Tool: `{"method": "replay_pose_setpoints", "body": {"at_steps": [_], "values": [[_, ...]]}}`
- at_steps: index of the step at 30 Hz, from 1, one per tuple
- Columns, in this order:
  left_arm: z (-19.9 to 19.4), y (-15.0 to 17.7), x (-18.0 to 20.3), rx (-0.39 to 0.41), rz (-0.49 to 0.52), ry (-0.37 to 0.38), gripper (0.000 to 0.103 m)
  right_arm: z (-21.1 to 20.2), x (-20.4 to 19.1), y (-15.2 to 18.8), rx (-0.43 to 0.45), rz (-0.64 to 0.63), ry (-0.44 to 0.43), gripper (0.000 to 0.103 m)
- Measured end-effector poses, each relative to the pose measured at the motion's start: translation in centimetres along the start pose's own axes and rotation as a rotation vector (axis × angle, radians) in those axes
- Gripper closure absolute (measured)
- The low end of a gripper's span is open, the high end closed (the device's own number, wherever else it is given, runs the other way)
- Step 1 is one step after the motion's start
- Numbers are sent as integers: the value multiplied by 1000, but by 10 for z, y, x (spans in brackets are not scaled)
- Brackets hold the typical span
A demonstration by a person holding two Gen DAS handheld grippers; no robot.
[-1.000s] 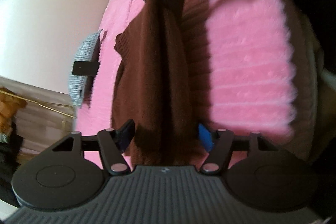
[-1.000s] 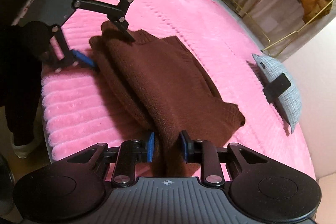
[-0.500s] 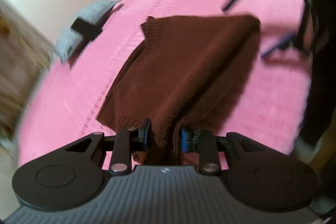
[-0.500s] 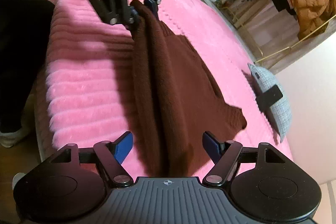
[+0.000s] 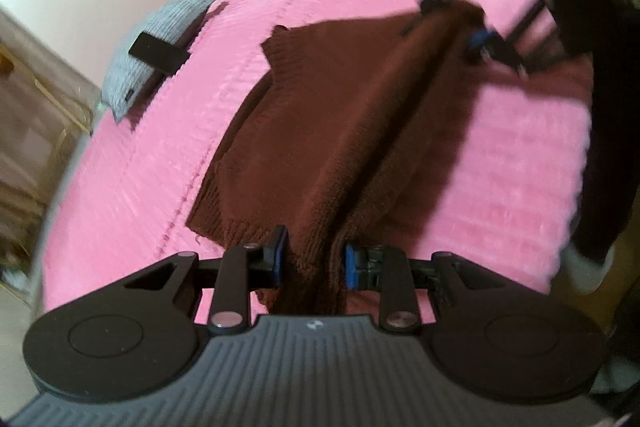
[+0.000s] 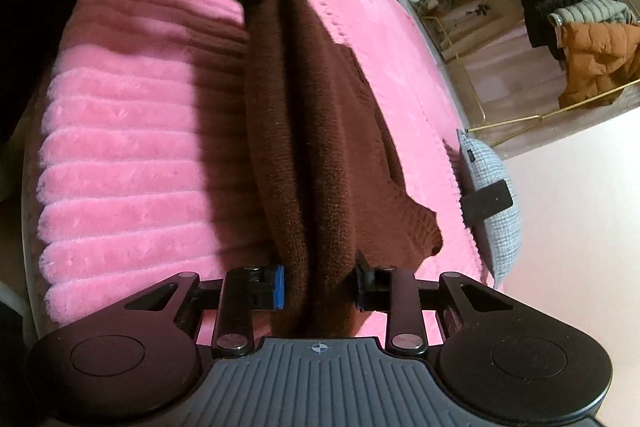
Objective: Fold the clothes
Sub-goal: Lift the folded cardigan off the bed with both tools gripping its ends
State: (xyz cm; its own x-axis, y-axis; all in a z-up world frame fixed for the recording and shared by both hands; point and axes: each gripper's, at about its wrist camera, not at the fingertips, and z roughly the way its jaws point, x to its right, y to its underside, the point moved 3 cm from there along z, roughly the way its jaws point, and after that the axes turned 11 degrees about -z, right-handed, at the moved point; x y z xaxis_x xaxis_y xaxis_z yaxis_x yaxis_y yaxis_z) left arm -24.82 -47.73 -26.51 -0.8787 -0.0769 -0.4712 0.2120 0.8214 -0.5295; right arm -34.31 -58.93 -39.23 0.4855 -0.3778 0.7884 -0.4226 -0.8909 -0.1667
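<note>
- While both tools grip opposite ends, the brown knit sweater (image 5: 340,115) lies stretched lengthwise over the pink ribbed blanket (image 5: 520,163), gathered into a ridge of doubled folds along its middle.
- Left gripper (image 5: 314,263): blue-padded fingers pressed onto a bunched end of the sweater, knit filling the gap between them.
- Right gripper (image 6: 320,285): fingers likewise pinching two thick folds of the sweater; in the left wrist view it appears blurred at the garment's far end.
- Sweater's loose ribbed edge (image 6: 424,227) spreads flat on the blanket to one side of the ridge.
- Grey checked pillow (image 6: 496,211) with a black strap rests near the blanket's edge, apart from the sweater.
- Clothes rack with dark and orange jackets (image 6: 576,27) stands beyond the bed.
</note>
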Motion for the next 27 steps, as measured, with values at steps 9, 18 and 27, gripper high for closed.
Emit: {"method": "replay_pose_setpoints", "body": {"at_steps": [9, 18, 27], "values": [[1, 1, 10, -16, 72, -42, 78, -4, 13, -6, -20, -3, -21, 74], [-1, 6, 15, -30, 114, -46, 79, -12, 16, -12, -37, -5, -22, 74], [-17, 6, 17, 37, 184, -85, 82, -34, 17, -11, -54, -11, 16, 76]]}}
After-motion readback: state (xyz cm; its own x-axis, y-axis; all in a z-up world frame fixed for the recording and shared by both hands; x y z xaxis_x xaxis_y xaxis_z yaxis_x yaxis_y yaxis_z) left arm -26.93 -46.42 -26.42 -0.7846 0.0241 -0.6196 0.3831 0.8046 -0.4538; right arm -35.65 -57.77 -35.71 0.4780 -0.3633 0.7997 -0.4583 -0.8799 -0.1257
